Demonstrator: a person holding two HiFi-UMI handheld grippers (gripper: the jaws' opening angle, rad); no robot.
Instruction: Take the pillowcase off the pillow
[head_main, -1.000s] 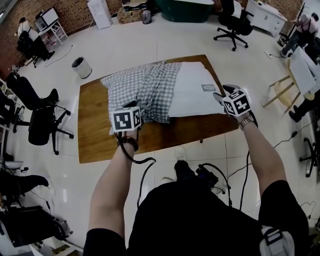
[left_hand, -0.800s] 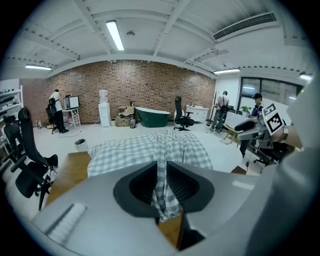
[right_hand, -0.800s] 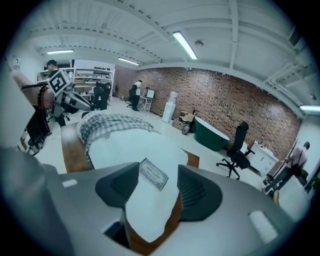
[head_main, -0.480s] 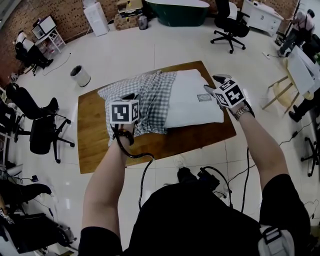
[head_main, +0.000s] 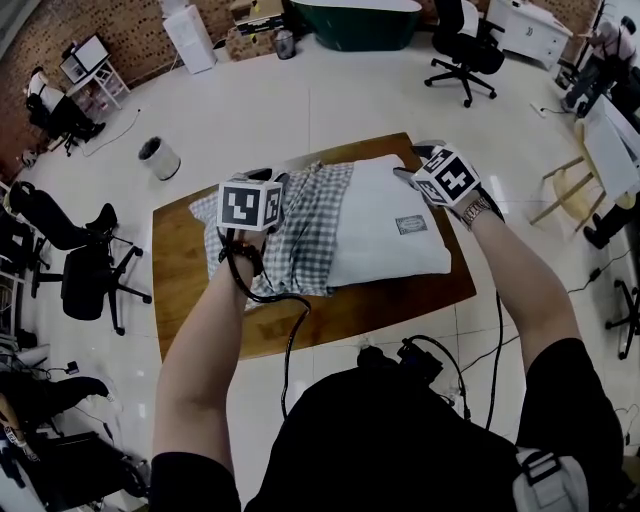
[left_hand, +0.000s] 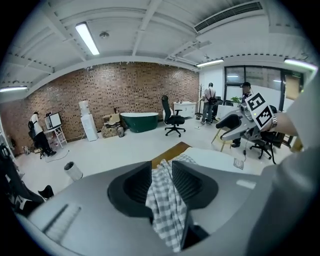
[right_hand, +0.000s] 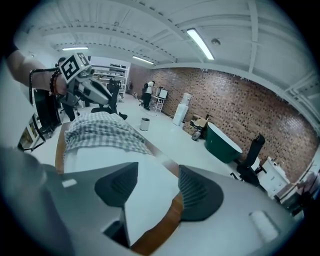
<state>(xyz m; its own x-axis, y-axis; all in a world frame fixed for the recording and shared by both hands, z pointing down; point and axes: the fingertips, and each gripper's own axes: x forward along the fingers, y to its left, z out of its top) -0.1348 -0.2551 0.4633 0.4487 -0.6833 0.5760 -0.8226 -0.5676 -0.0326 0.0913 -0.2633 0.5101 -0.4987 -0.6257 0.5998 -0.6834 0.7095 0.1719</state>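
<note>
Both arms reach up from the bottom of the head view. The left gripper (head_main: 262, 178), in the upper middle, has jaws that have just been opening. The checked pillowcase (left_hand: 162, 210) sits between them, touching both. The right gripper (head_main: 413, 160), at the upper right, has its jaws wide apart.

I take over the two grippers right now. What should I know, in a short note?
Left gripper: shut on the pillowcase, though its jaws have just been opening.
Right gripper: jaws wide around a corner of the pillow; grip unclear.
The pillow lies on the table, the pillowcase over its end near the left gripper.
Done: pillowcase partly off. Left: pull it fully off.
</note>
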